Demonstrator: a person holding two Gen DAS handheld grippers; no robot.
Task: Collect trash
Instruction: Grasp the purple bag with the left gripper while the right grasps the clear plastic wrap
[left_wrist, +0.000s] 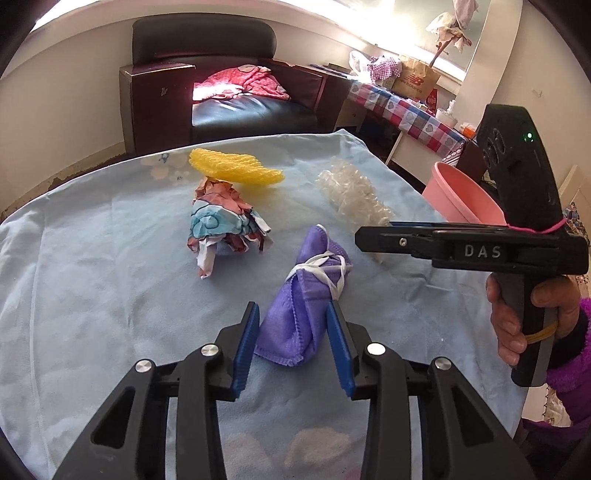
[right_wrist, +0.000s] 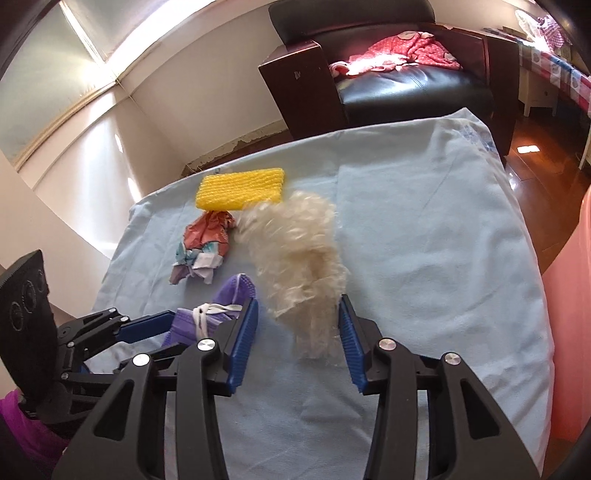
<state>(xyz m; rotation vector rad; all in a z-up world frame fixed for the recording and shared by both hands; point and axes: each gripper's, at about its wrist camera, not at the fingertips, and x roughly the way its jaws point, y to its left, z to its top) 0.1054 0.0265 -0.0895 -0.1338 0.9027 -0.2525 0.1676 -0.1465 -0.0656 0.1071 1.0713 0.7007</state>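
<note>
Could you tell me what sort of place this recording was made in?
Most likely a lived-in room at home, perhaps a living room or bedroom. A black leather armchair holds a red dotted garment, a side table wears a checked cloth, and the trash lies on a light blue sheet.

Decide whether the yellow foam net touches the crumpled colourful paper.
Touching: in the left wrist view the yellow foam net lies directly against the crumpled paper, no cloth between.
</note>
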